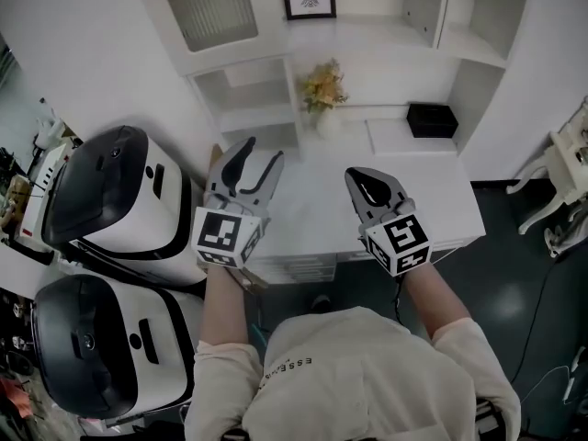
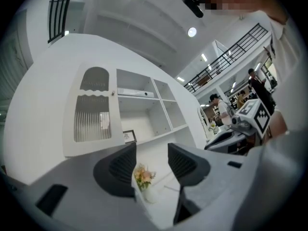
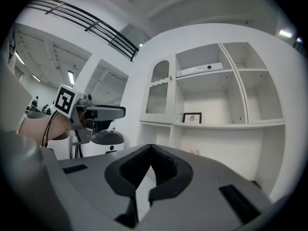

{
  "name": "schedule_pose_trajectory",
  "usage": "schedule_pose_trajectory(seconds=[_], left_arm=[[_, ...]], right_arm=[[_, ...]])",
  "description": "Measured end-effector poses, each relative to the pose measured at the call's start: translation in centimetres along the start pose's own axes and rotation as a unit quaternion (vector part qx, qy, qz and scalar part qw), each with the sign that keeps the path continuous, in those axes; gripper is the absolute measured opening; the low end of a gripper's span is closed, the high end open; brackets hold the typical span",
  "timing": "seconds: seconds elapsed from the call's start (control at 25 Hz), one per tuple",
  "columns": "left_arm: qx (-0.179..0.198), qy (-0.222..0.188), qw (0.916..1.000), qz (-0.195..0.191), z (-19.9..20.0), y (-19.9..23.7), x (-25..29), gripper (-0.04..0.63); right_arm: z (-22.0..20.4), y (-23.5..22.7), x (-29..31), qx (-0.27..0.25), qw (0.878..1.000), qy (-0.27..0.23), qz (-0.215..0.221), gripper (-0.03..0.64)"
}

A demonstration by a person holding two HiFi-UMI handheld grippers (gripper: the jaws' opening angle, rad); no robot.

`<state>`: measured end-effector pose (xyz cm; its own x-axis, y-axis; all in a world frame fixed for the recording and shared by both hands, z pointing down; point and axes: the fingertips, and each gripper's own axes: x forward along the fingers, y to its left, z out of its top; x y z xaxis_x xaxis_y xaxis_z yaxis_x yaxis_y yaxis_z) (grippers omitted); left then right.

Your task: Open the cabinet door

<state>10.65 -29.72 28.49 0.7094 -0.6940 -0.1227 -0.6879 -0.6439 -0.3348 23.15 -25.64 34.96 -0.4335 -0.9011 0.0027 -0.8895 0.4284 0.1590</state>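
A white cabinet door (image 1: 210,9) with a ribbed glass pane stands shut at the top left of a white wall shelf unit; it also shows as the cabinet door (image 2: 93,112) and the cabinet door (image 3: 159,94) in the gripper views. My left gripper (image 1: 264,150) hovers over the white desk (image 1: 317,186) below the shelves, jaws open with nothing between them. My right gripper (image 1: 360,175) hangs beside it at the same height, jaws shut on nothing. Both are well short of the door.
A vase of yellow flowers (image 1: 322,90) stands at the back of the desk, a small framed picture (image 1: 309,2) on the shelf above, a black box (image 1: 432,119) at the right. Two white-and-black machines (image 1: 110,200) stand at the left. A white chair (image 1: 558,186) is far right.
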Motion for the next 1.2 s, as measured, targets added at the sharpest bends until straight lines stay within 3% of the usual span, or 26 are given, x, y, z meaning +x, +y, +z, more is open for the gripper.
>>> schedule_pose_trajectory(seconds=[0.24,0.44,0.64,1.04,1.2], left_arm=[[0.005,-0.008,0.9997,-0.021,3.1,4.8,6.4,0.204],[0.047,-0.023,0.9982,-0.028,6.5,8.7,11.3,0.204],[0.057,-0.039,0.9970,-0.036,9.8,12.3,15.3,0.204],[0.096,-0.062,0.9934,-0.002,17.3,18.7,20.3,0.200],[0.090,-0.069,0.9933,0.020,20.2,20.7,22.1,0.193]], right_arm=[[2.8,-3.2,4.9,-0.014,1.000,-0.003,-0.026,0.014],[4.7,-4.4,8.1,-0.026,0.999,-0.009,-0.036,0.014],[5.7,-6.0,10.3,-0.019,0.999,-0.012,-0.045,0.014],[7.2,-8.5,12.9,-0.026,0.997,-0.016,-0.069,0.014],[7.7,-8.8,13.7,-0.033,0.997,-0.015,-0.067,0.014]])
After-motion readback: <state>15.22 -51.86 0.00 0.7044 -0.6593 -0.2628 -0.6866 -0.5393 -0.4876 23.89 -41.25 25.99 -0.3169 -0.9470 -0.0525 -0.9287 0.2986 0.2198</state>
